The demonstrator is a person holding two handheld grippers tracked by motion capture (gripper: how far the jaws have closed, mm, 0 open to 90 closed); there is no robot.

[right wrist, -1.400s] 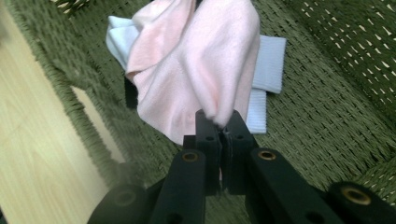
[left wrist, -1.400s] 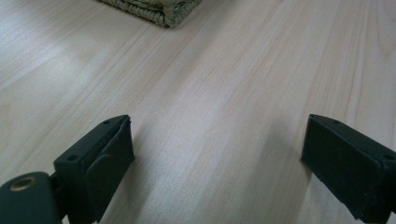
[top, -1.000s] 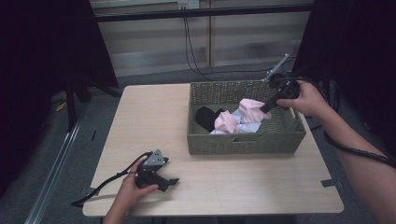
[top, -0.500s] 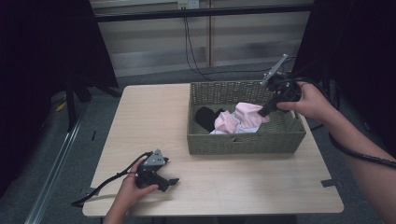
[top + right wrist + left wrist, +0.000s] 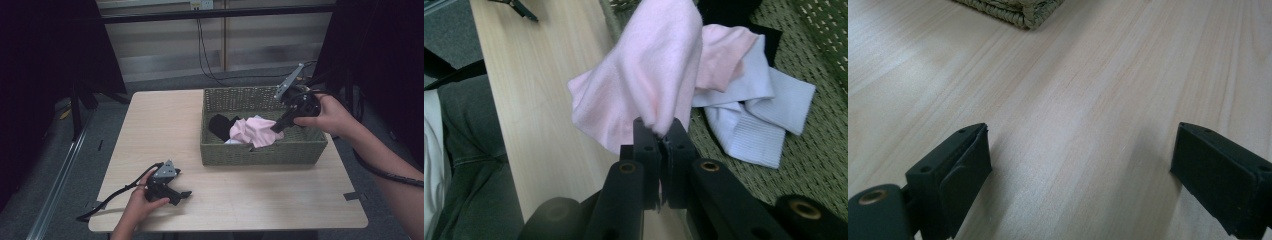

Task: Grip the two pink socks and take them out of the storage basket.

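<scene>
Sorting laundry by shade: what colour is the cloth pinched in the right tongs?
Pale pink; the cloth shows best in the right gripper view, clamped in the right tongs.

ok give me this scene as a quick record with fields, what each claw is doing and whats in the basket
surface: light wooden table
container: green woven rectangular basket, toward the table's right side
right claw: shut on pink cloth sock, lifting it above the basket
left claw: open, holding nothing, resting on the table near its front edge
in the basket: white ribbed sock, black cloth item
</scene>
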